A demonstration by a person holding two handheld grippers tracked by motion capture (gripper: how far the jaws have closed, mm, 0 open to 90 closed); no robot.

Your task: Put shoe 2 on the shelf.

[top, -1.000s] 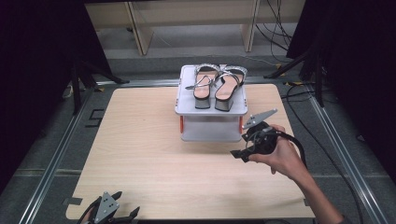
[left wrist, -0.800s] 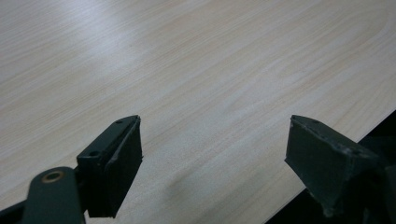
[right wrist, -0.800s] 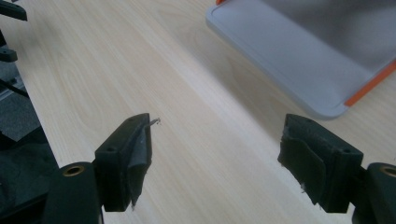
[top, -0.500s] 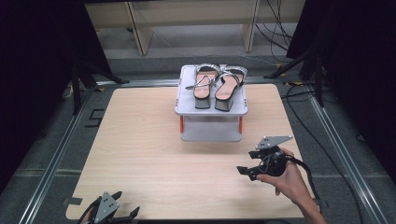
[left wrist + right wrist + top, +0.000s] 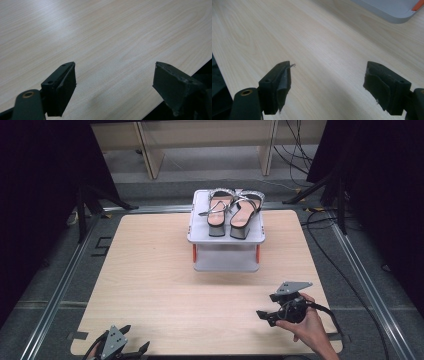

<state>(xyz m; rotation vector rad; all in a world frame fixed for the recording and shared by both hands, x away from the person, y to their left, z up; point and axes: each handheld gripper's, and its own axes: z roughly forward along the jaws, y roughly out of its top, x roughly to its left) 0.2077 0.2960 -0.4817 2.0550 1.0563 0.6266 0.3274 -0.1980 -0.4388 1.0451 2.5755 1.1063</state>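
Drawn back toward the near edge since a moment ago, the right gripper (image 5: 266, 315) sits at 5 o'clock, jaws apart and empty. At 7 o'clock, the left gripper (image 5: 122, 347) gapes empty too. At 12 o'clock, sandals (image 5: 231, 210) top a grey stand (image 5: 226, 236) on the table (image 5: 150, 270).

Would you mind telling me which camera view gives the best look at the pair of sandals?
The high view: the pair of sandals stands side by side on the top shelf of the grey rack, seen whole from above. The right gripper view catches just a corner of that rack's base; the left gripper view looks across bare wooden table.
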